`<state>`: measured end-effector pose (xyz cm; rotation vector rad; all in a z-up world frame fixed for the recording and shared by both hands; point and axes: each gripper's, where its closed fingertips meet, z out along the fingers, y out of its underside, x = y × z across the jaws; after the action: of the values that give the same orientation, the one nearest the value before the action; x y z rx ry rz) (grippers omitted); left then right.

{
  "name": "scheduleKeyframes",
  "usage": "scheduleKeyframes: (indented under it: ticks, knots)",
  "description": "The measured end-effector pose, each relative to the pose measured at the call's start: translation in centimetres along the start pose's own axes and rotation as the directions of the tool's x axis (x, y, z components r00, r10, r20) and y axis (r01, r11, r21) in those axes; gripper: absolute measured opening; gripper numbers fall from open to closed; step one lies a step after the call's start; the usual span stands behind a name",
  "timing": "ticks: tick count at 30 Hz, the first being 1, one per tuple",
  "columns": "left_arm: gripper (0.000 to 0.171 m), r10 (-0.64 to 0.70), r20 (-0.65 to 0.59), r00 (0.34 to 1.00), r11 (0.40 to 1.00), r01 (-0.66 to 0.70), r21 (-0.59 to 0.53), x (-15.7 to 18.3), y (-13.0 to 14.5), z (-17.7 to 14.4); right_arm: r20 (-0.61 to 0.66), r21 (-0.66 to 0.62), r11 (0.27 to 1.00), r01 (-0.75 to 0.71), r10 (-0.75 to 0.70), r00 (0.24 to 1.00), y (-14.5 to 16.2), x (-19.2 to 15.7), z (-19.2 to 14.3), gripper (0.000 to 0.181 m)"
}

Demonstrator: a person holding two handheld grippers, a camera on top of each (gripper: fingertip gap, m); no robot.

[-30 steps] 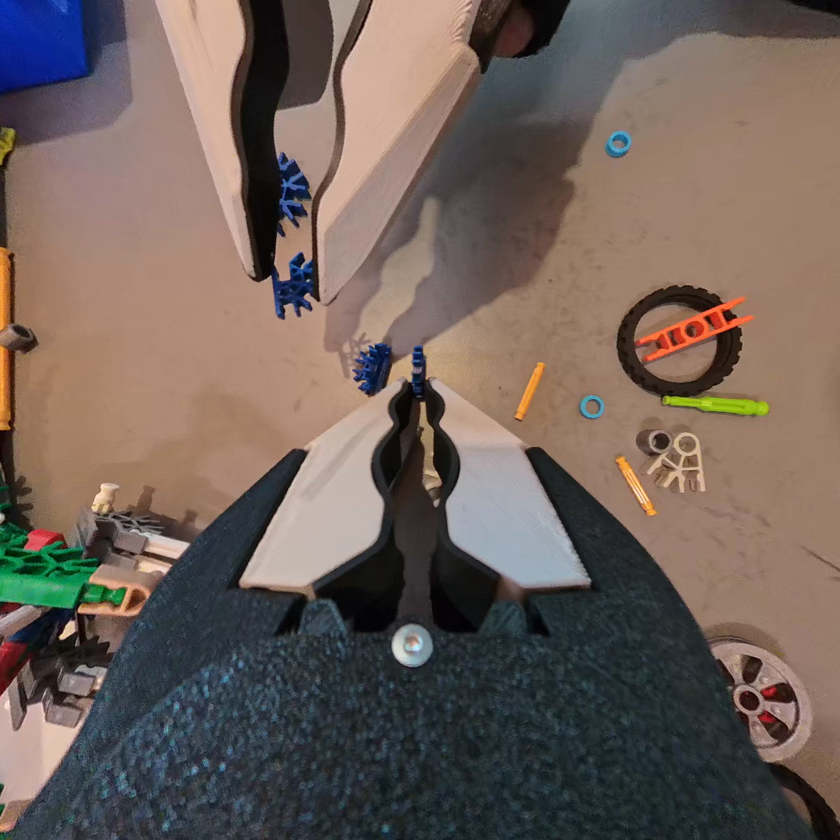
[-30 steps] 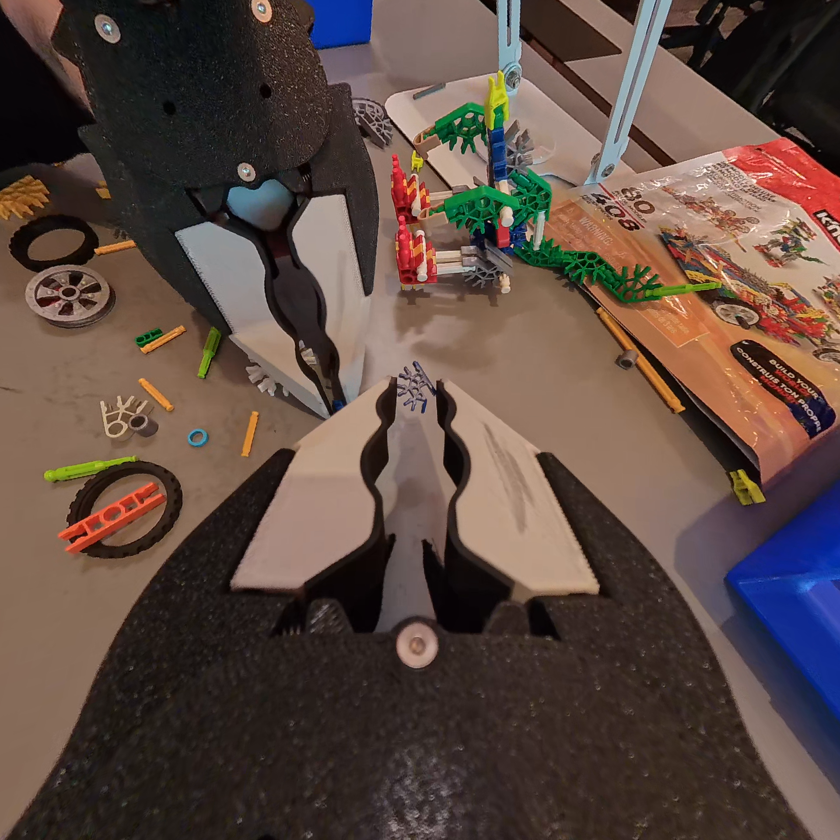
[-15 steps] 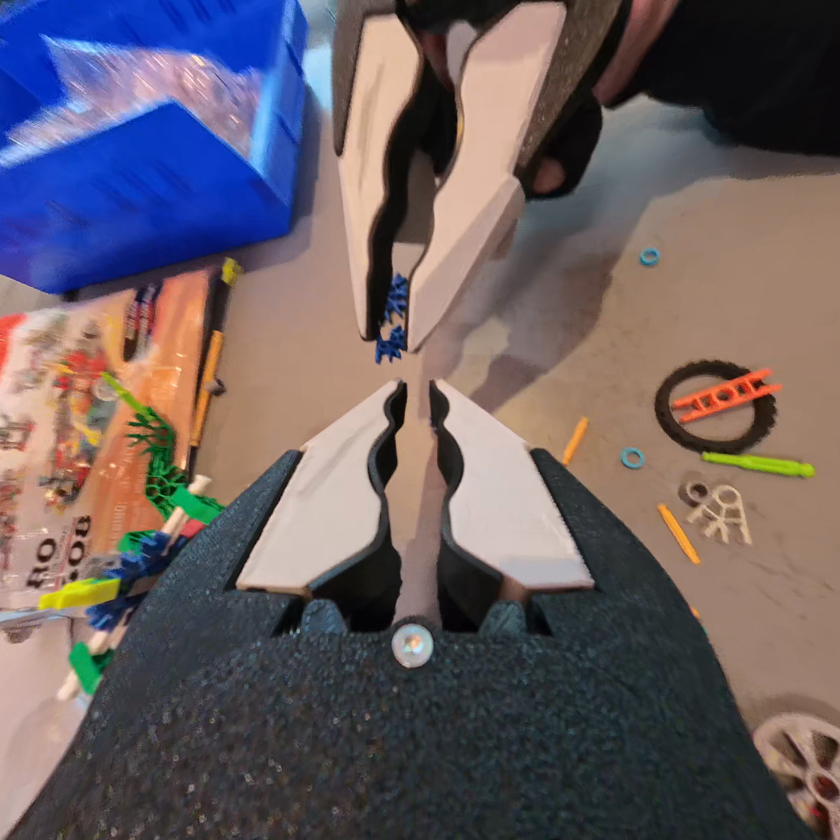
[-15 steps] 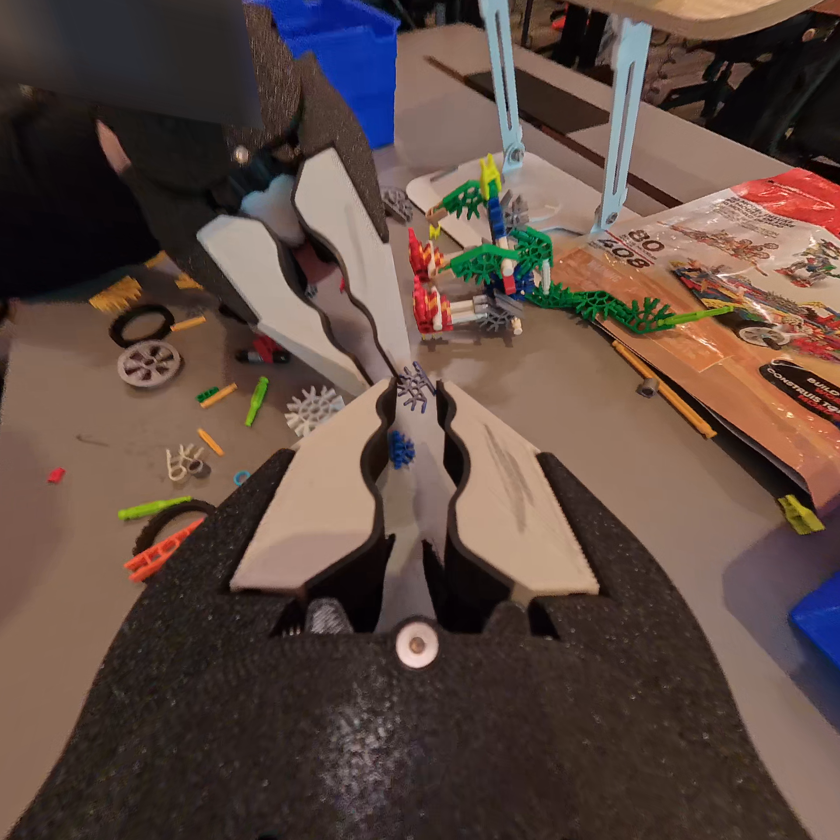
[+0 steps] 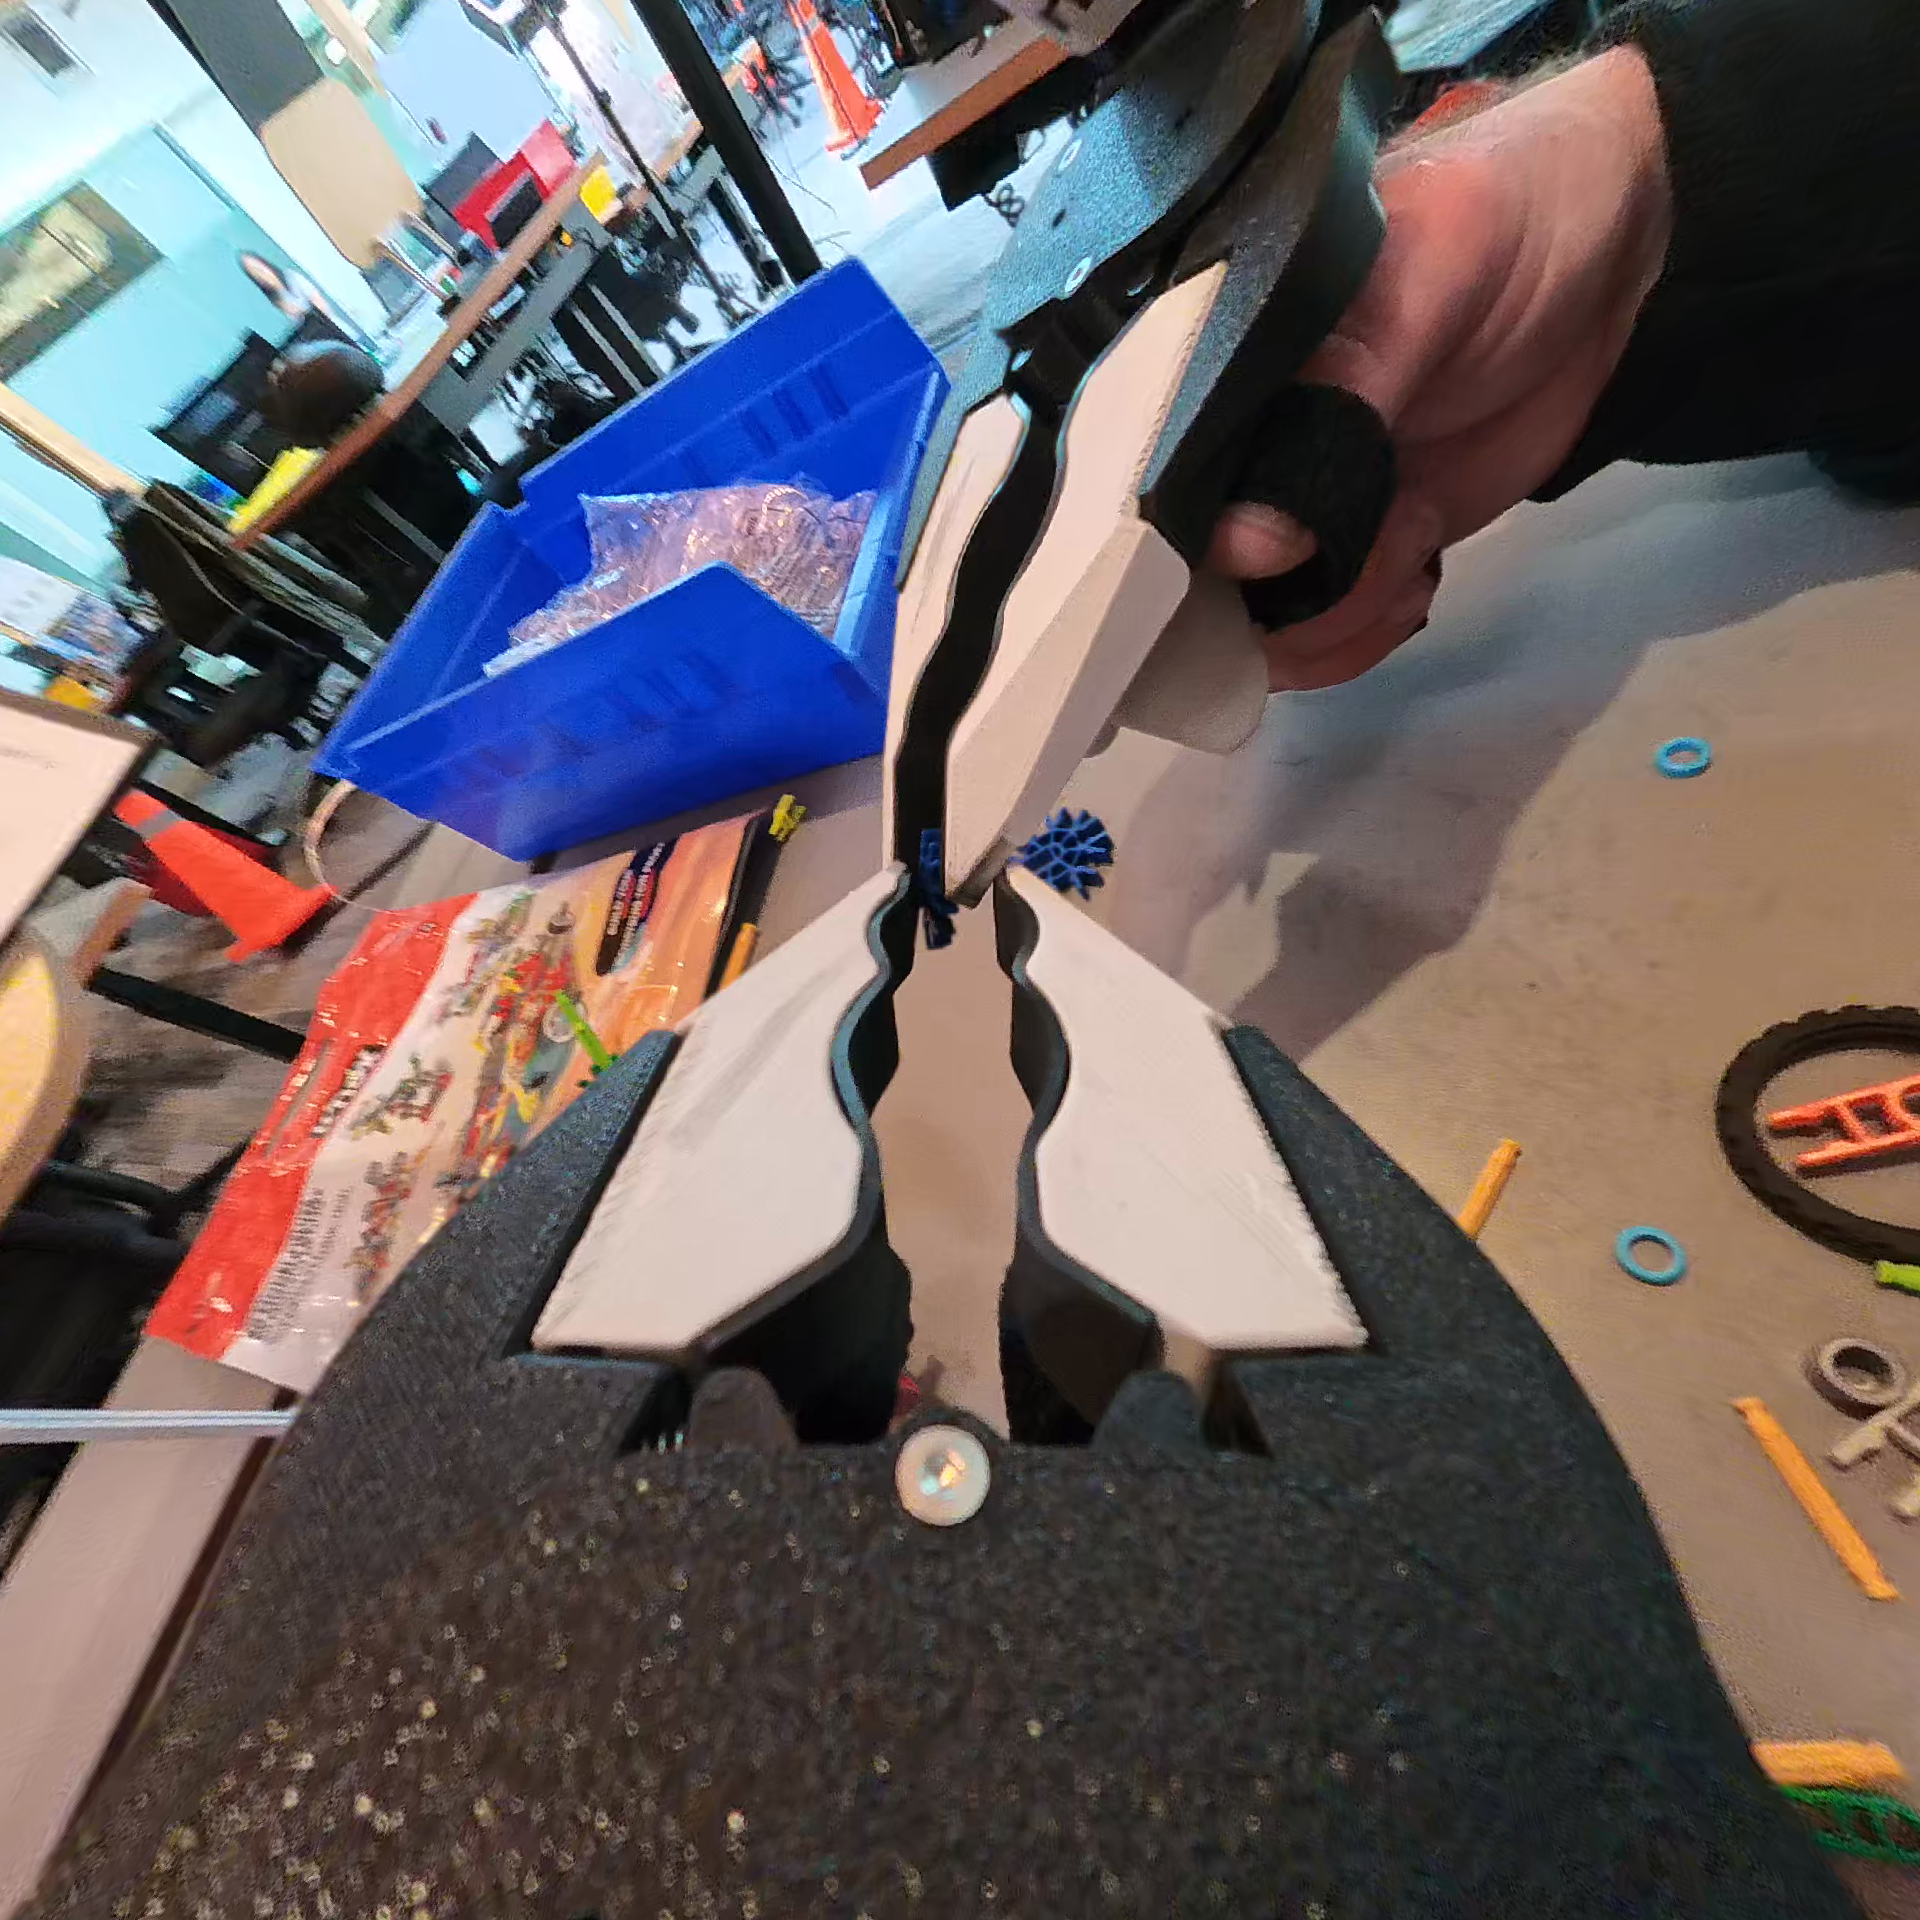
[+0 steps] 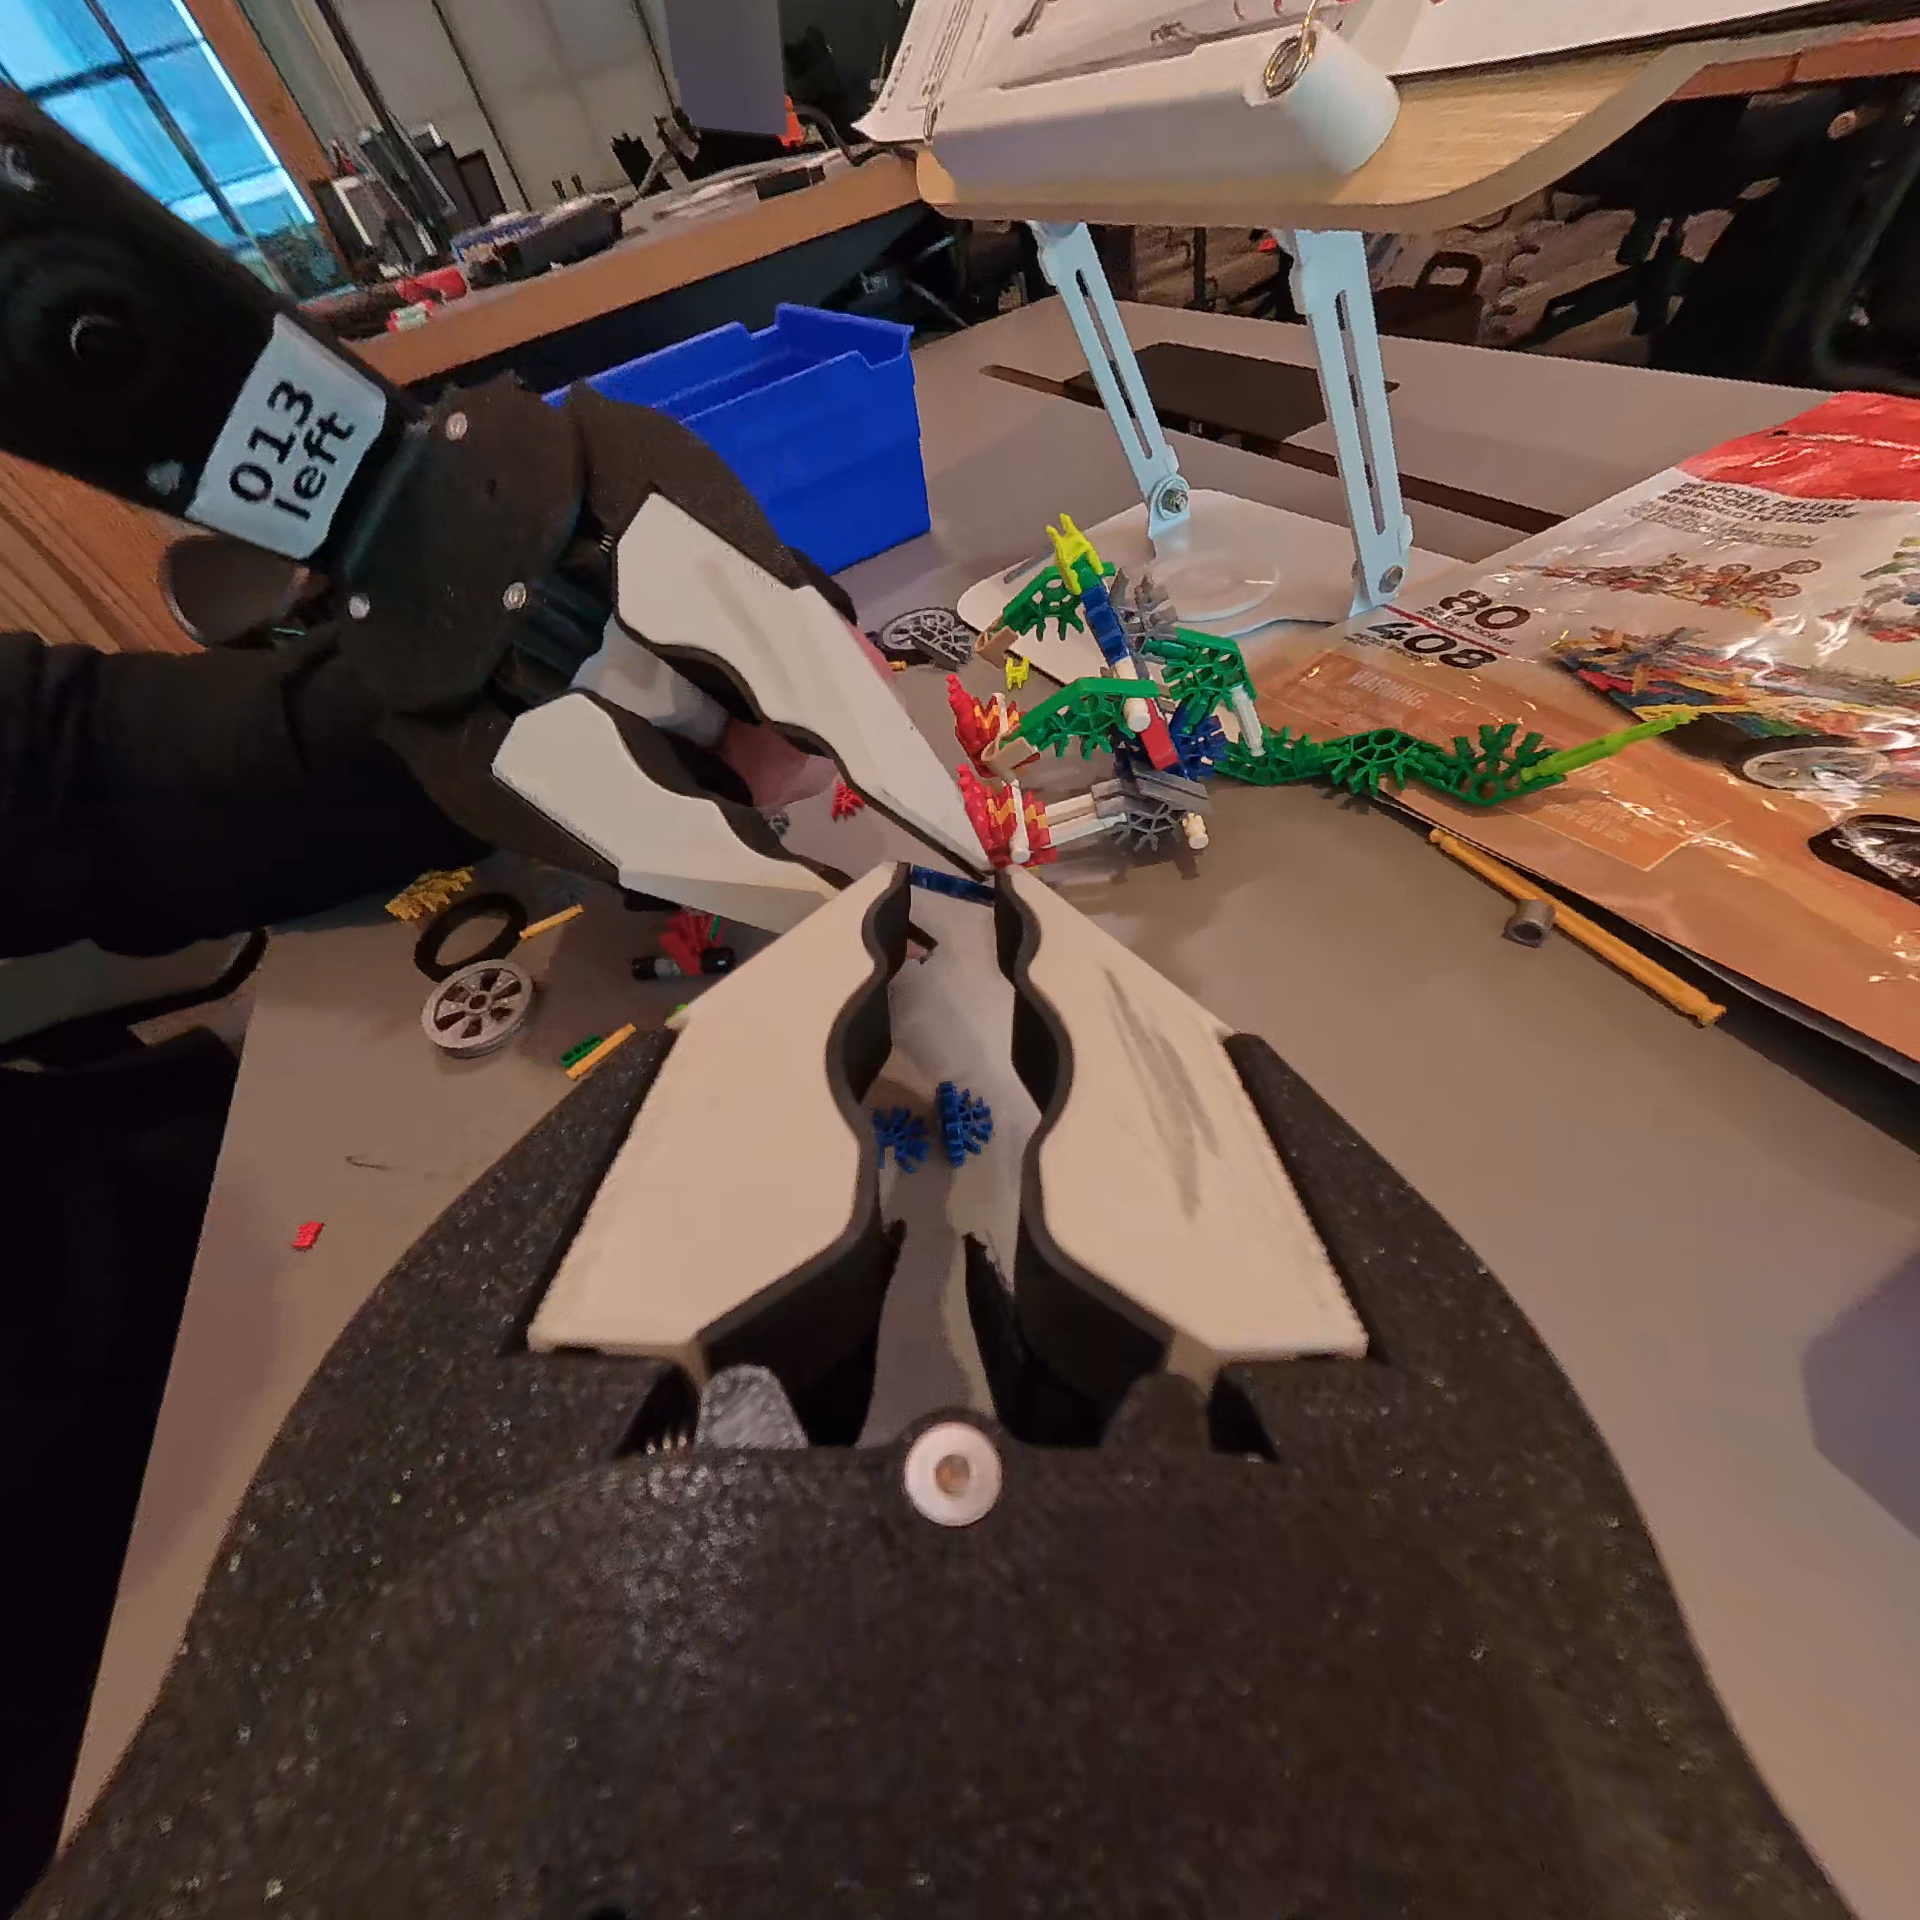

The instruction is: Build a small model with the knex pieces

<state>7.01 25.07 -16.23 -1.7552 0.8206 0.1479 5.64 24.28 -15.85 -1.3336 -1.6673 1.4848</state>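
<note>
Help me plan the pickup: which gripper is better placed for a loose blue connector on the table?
Left. The left gripper is open and empty; a loose blue connector lies just beyond its tips; the right gripper is shut on a second blue connector.

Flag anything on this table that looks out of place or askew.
Loose parts lie scattered over the grey table: two blue snowflake connectors, a wheel hub apart from its tyre. The built model leans, its green chain trailing onto the printed bag.
</note>
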Motion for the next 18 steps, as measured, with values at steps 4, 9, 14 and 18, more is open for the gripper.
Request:
scheduleKeyframes:
  ticks: [4,9,14,18]
  knots:
    - [0.012,0.101,0.066,0.993,0.995,-0.101,-0.009,-0.4,0.0,-0.1,0.015,0.014,1.0,-0.026,0.026,1.0,-0.1,0.0,-0.1,0.015]
    - [0.005,0.159,0.115,0.981,0.987,-0.16,0.0,-0.7,-0.2,-0.2,0.049,0.053,0.996,-0.068,0.065,0.997,-0.7,-0.2,-0.3,0.015]
    - [0.001,0.263,0.173,0.949,0.964,-0.263,-0.021,-1.0,-0.2,-0.3,0.06,0.058,0.996,-0.073,0.069,0.996,-0.8,-0.3,-0.4,0.014]
    - [0.0,0.421,0.239,0.875,0.907,-0.41,-0.096,-1.3,0.0,-0.4,0.038,0.037,0.999,-0.03,0.029,0.999,-0.6,-0.2,-0.8,0.014]
